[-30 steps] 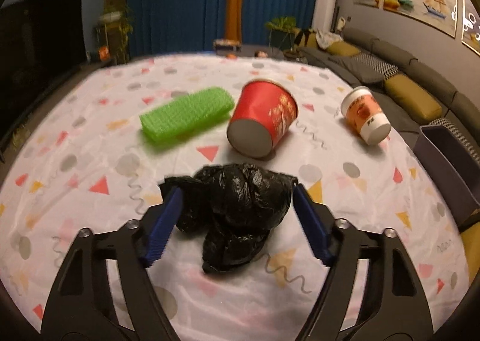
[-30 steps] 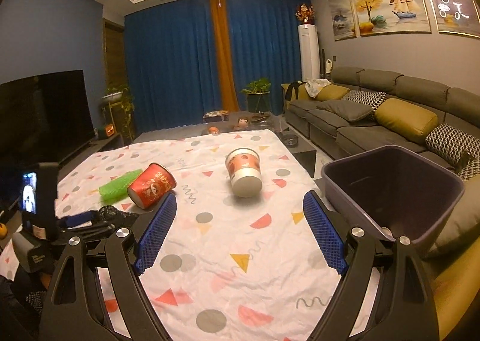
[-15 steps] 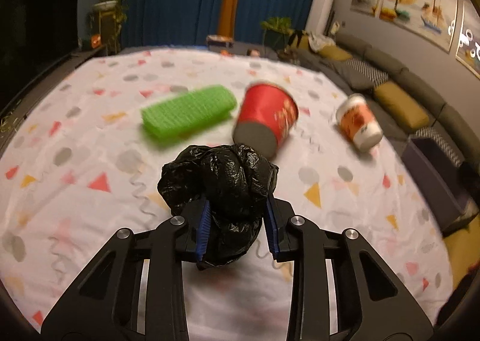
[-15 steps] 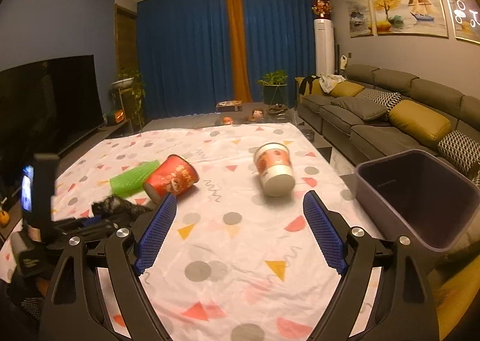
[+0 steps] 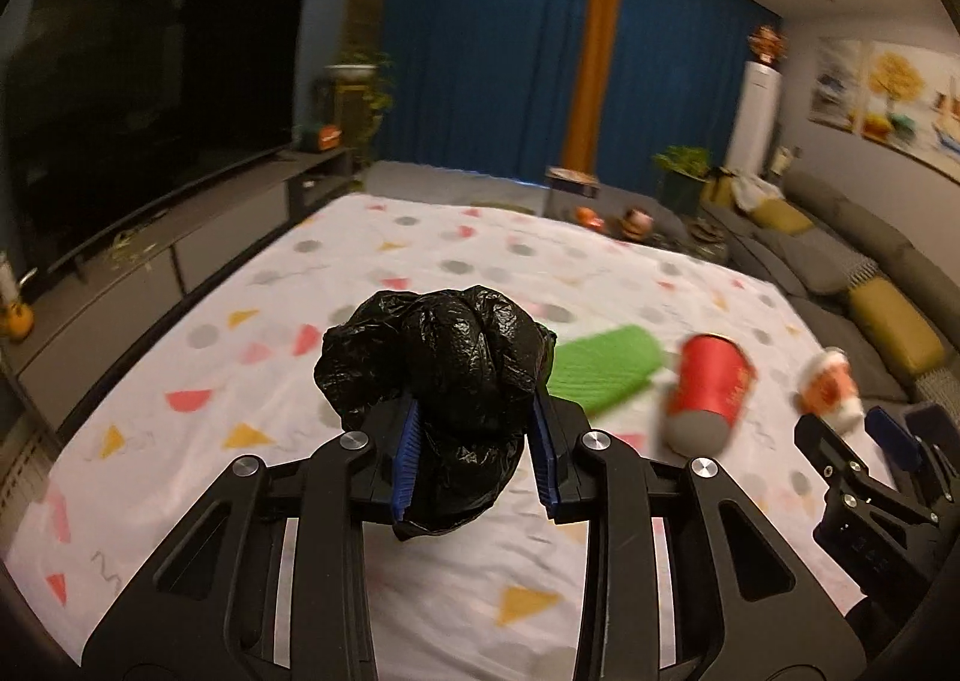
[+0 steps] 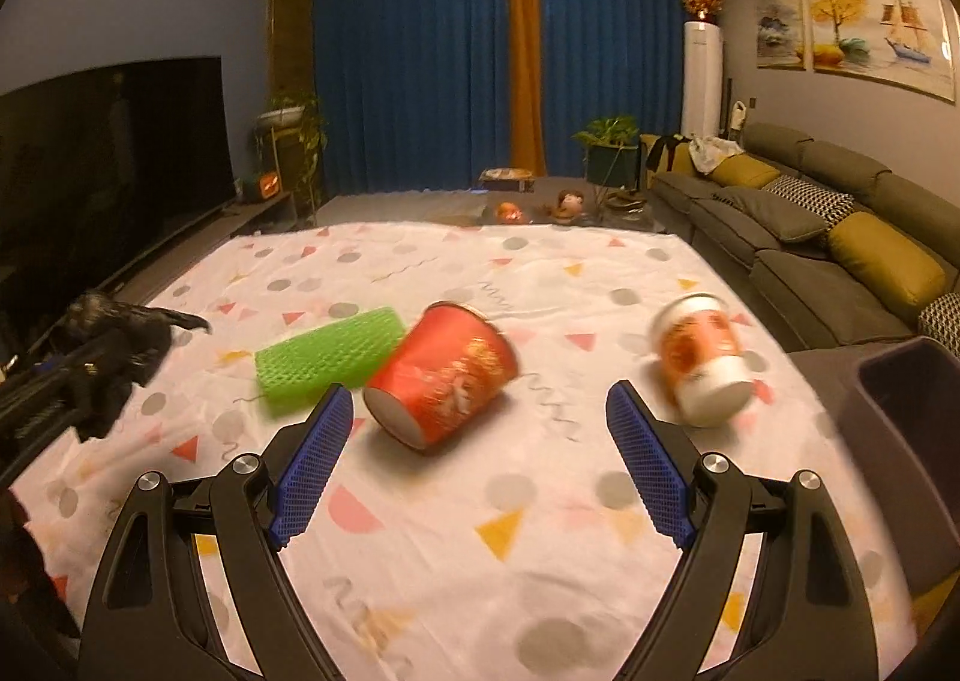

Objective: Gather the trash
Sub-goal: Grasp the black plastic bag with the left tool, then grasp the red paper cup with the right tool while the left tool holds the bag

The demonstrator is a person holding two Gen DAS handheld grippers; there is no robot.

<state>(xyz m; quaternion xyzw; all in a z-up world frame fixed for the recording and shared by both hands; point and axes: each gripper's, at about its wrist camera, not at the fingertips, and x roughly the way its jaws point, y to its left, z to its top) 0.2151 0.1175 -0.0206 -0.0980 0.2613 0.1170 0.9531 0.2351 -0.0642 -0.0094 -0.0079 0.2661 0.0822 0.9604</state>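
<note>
Left fingers clamping black bag, right fingers spread

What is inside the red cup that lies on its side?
This cannot be seen. The red cup shows only its outer wall and pale closed bottom; its open mouth faces away from both cameras, toward the curtains.

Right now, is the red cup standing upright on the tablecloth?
No, the red cup lies tipped on its side on the tablecloth, its grey base toward the camera, beside the green foam sleeve.
</note>
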